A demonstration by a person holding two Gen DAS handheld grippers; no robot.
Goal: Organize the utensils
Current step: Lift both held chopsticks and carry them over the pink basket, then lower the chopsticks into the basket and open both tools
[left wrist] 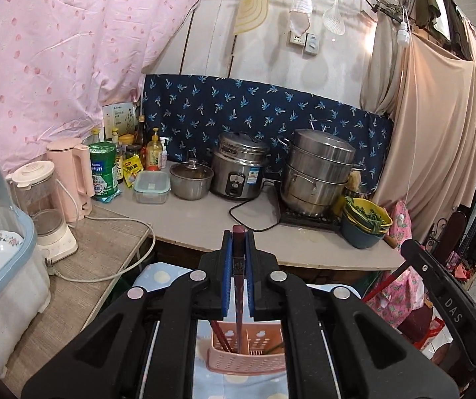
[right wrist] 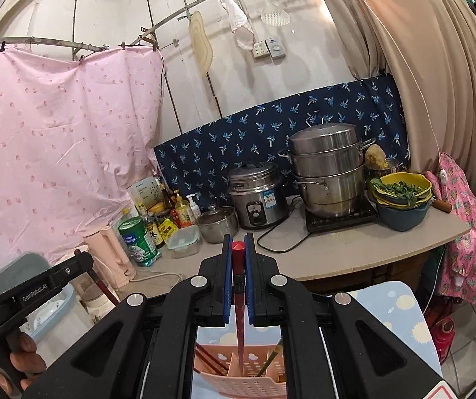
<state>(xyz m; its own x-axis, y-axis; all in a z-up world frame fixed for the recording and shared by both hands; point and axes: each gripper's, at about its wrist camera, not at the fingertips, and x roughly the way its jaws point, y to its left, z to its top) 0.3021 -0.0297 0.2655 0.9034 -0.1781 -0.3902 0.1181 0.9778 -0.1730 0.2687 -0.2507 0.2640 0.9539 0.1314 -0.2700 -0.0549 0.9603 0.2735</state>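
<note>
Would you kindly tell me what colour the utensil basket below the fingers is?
The utensil basket is pink, seen best in the left wrist view.

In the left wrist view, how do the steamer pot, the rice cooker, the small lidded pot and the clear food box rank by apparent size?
1. steamer pot
2. rice cooker
3. small lidded pot and food box: nearly alike, so I cannot rank these two.

Two dark red chopsticks (left wrist: 238,266) (right wrist: 238,286) upright, tips in pink perforated holder (left wrist: 247,349); more inside, possibly chopsticks.
</note>
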